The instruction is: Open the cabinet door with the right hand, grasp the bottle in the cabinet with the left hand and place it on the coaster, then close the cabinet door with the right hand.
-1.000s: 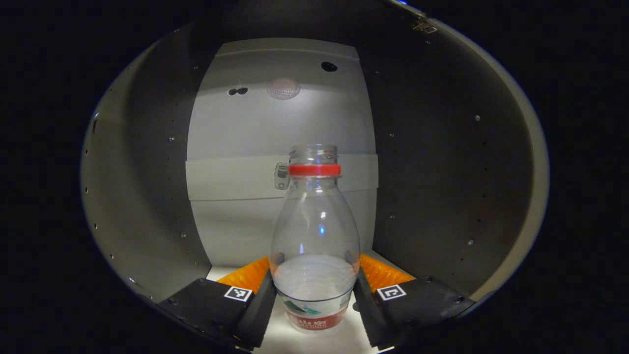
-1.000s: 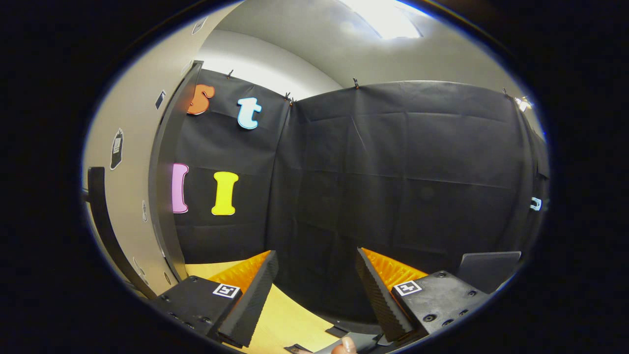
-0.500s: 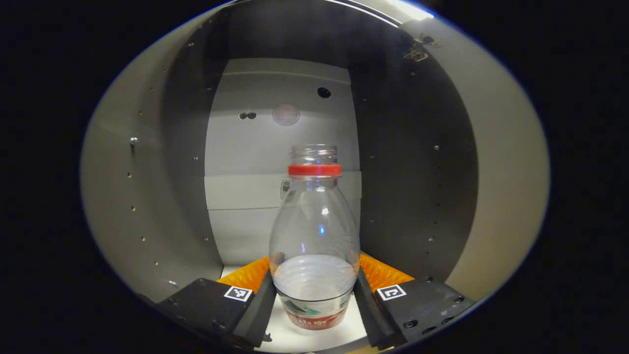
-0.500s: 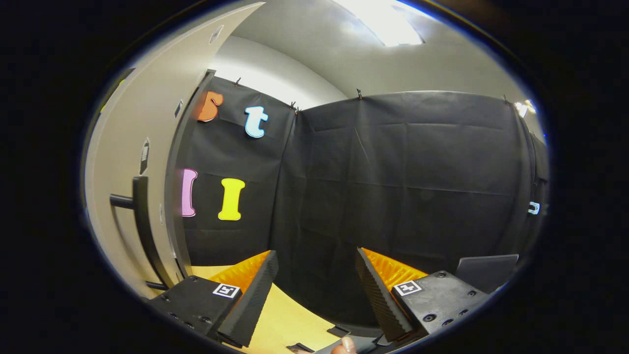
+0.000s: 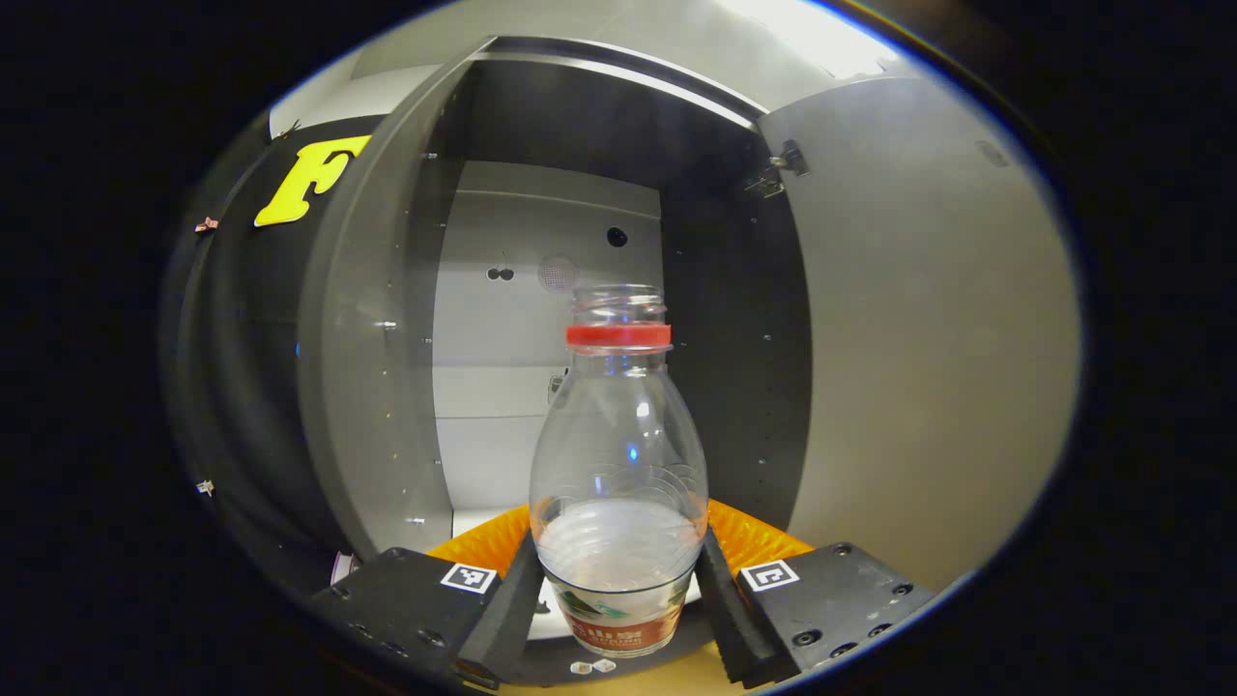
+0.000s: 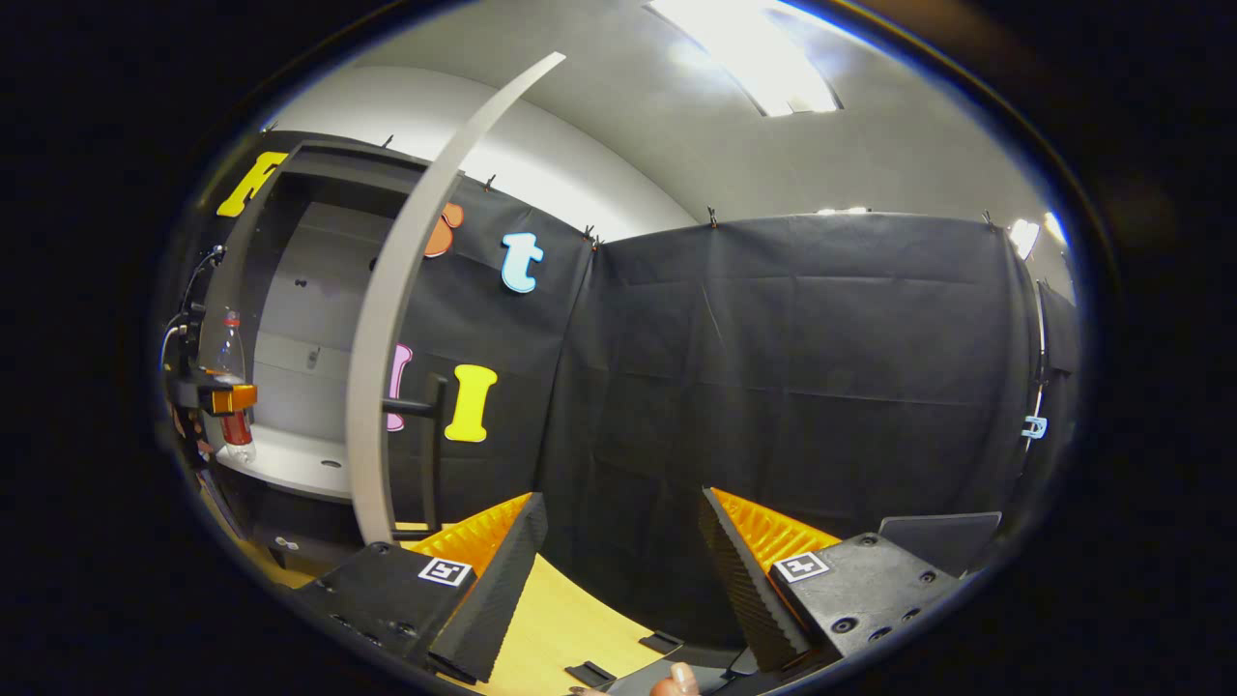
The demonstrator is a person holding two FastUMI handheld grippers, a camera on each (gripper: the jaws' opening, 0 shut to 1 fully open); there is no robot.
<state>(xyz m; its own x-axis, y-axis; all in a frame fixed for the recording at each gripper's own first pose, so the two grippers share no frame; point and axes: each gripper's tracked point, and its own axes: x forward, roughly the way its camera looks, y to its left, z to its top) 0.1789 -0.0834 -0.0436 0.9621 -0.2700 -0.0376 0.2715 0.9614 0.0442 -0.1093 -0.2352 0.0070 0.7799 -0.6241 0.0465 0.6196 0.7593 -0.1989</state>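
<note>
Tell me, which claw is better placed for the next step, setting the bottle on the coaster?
The left claw. Its fingers are shut on the bottle, just in front of the open cabinet. The right claw is open and empty, beside the cabinet door.

My left gripper (image 5: 618, 580): two black blocky finger housings, each carrying a small white square tag printed with a black pattern, and dark round screw heads near the lower edges. The inner pads (image 5: 507, 609) are black and wedge-shaped, backed by ribbed orange panels.

My right gripper (image 6: 618, 570): the same build, with black housings, one white patterned tag apiece and several recessed screws. Its black pads (image 6: 739, 570) show fine ridged faces, with bright orange ribbed backing behind. A fingertip (image 6: 676, 680) of my holding hand shows at the bottom edge.
</note>
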